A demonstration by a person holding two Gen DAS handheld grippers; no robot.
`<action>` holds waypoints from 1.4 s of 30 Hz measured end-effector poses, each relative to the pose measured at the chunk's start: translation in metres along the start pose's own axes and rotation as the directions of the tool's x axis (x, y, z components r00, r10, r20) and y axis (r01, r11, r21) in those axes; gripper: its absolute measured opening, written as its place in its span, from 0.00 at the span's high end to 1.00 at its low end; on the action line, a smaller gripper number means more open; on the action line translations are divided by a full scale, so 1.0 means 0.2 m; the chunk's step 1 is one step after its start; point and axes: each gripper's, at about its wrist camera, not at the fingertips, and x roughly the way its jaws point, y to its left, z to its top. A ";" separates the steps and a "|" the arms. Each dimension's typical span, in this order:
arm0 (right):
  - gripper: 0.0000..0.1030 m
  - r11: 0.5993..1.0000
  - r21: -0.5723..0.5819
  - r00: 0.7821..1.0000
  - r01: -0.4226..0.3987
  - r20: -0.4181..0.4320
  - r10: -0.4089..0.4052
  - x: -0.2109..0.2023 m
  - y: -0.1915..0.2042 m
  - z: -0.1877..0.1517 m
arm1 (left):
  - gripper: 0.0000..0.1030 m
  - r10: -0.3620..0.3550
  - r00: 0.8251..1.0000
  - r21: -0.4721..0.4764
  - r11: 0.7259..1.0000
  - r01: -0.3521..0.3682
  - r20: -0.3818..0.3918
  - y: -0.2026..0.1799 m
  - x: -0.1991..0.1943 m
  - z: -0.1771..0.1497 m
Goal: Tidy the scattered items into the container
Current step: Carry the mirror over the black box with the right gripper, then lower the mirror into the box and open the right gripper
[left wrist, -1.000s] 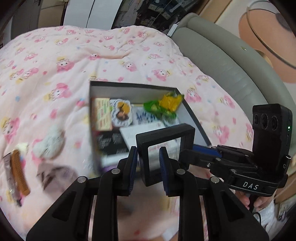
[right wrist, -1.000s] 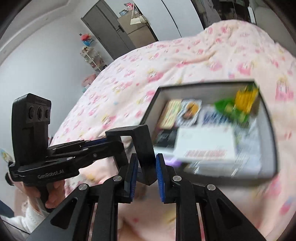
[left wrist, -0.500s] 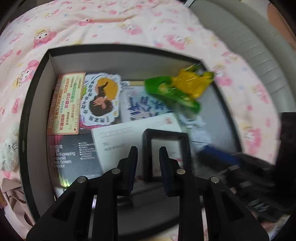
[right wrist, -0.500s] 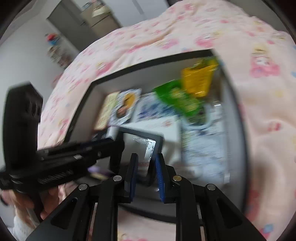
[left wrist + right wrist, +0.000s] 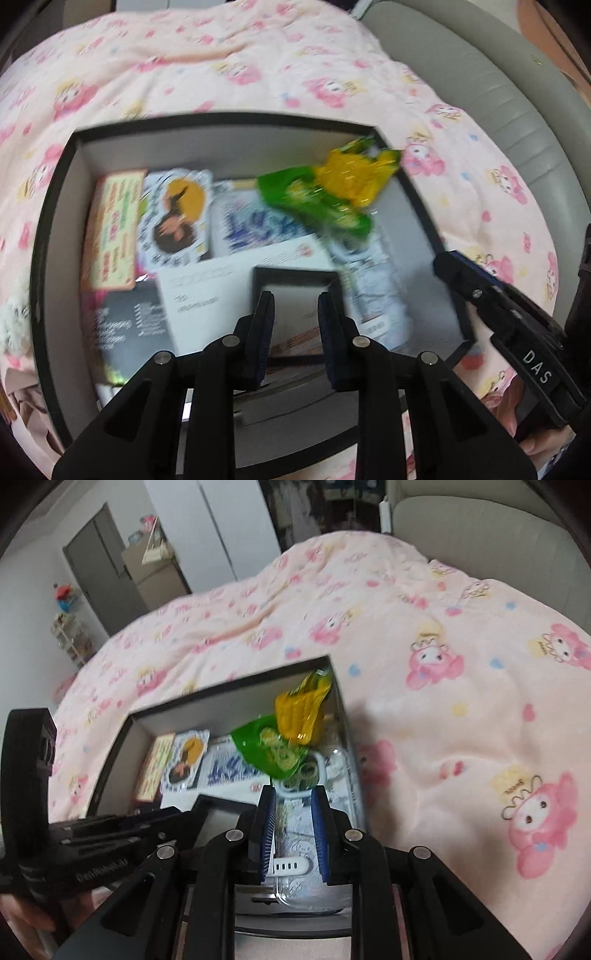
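Observation:
The black box [image 5: 221,120] [image 5: 225,698] stands on the pink bedspread and holds cards, packets and a white envelope [image 5: 207,291]. A black picture frame [image 5: 295,275] [image 5: 225,801] lies flat on that envelope. My left gripper [image 5: 296,297] [image 5: 177,812] hovers just over the frame. Its pads stand a narrow gap apart, the frame is wider than that gap, and nothing is pinched. My right gripper [image 5: 292,792] [image 5: 443,260] is off the frame, at the box's right side. Only a clear packet [image 5: 291,867] shows below its open pads.
A green and yellow snack bag [image 5: 332,184] [image 5: 291,731] leans in the box's far right corner. A white fluffy item [image 5: 13,321] lies on the bedspread left of the box. A grey padded headboard [image 5: 480,92] curves along the right. A hand [image 5: 22,915] grips the left tool.
Both grippers carried the frame from above the bedspread down into the box. The frame now lies on the envelope. The right gripper has slid off to the right, and the left fingers no longer straddle its side bar.

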 end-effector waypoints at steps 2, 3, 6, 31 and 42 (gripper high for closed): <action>0.84 1.000 0.015 1.000 0.004 -0.016 -0.004 0.01 -0.03 0.00 | 0.77 -0.028 0.999 0.039 0.999 0.029 -0.015 -0.06 0.02 0.01; 0.84 1.000 0.014 1.000 0.014 -0.023 -0.013 0.03 -0.03 0.00 | 0.77 -0.017 1.000 0.053 0.998 0.018 -0.026 -0.08 0.04 0.02; 0.83 1.000 0.016 0.999 0.006 -0.042 -0.005 0.05 -0.03 0.00 | 0.77 0.088 0.993 0.036 0.996 -0.085 -0.080 -0.06 0.12 0.03; 0.84 0.997 -0.043 0.978 -0.066 -0.203 0.056 0.26 0.10 -0.06 | 0.74 -0.074 0.988 -0.066 0.996 0.065 -0.135 0.13 0.12 0.14; 0.83 0.992 -0.033 0.964 -0.125 -0.242 0.114 0.26 0.12 -0.06 | 0.73 0.104 0.990 -0.163 0.979 -0.119 -0.097 0.34 -0.04 0.12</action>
